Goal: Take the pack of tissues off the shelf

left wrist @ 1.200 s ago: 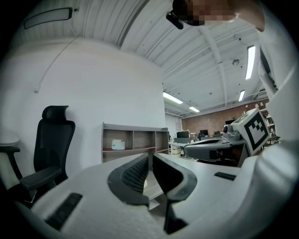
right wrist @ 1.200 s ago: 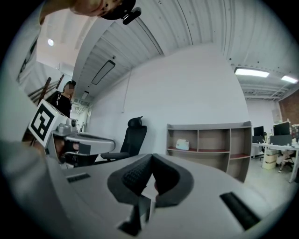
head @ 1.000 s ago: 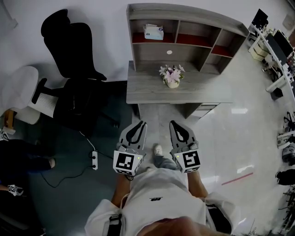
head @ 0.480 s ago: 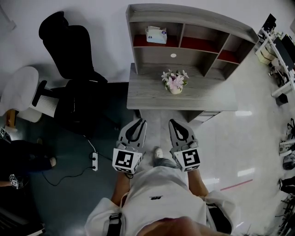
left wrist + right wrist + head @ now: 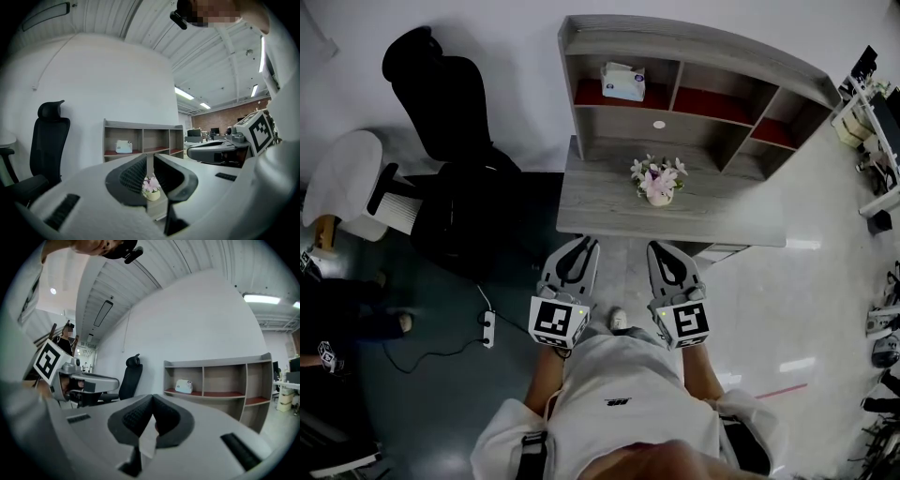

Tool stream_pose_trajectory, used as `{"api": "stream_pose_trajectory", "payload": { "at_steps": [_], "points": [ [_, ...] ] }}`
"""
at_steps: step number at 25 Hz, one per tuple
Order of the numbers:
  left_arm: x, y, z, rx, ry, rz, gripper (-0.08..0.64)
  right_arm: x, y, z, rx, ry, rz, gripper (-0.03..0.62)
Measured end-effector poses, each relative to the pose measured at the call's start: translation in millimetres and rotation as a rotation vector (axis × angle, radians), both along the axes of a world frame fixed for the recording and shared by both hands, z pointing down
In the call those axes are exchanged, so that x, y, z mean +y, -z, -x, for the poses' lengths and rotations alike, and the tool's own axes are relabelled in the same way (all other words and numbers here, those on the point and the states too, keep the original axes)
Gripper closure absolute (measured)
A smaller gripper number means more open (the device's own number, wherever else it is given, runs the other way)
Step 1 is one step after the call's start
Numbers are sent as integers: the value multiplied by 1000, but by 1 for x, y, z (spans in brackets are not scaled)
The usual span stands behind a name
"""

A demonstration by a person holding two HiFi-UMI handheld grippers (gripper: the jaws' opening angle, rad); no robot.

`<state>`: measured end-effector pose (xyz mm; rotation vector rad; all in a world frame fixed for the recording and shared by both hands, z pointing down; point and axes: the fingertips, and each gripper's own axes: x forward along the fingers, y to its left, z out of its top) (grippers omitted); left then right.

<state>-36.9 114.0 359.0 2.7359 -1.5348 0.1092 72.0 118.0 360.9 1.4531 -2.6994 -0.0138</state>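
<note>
**Head view:** the pack of tissues [image 5: 623,82] is seen in the left-most compartment of the shelf [image 5: 694,42], on the red board, well apart from both tools. The shelf is set at the back of a grey desk [image 5: 600,206], with a small pot of flowers [image 5: 656,180] in the middle of it. The left gripper [image 5: 578,246] and right gripper [image 5: 662,248] are held side by side short of the desk's front edge, nothing carried in either.

So the reach hasn't been started yet. Probably best done like this: the desk gets stepped up to first, one set of jaws gets opened wider than the pack before it goes in, and the flowers get passed on the left so they aren't knocked. A soft pack like that is likely to squash, so a light squeeze is advised.

**Left gripper view:** the jaws are drawn almost together, only a thin slit is left, and nothing is held in it. The flowers [image 5: 151,186] are just sighted through the slit, far off. The pack [image 5: 123,146] is seen up and to the left of the jaw line.

**Right gripper view:** the jaw tips are pressed together, empty. The pack [image 5: 183,386] is seen to the right of them, an office chair [image 5: 130,376] to the left.

**Writing:** nothing can be read. A blue patch is made out on the pack, no brand. The shirt logo is too small to make out.
</note>
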Motion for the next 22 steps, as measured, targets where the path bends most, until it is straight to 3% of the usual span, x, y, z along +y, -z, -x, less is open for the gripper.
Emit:
{"api": "stream_pose_trajectory", "payload": {
  "at_steps": [7, 12, 22],
  "points": [
    [-15, 4, -3, -1, 20, -13, 522, -13, -6, -9, 18, 10, 29, 568],
    [-28, 3, -2, -4, 22, -10, 522, -29, 5, -6, -1, 16, -15, 568],
    [-67, 3, 3, 7, 13, -12, 522, -66, 1, -3, 12, 2, -6, 568]
  ]
}}
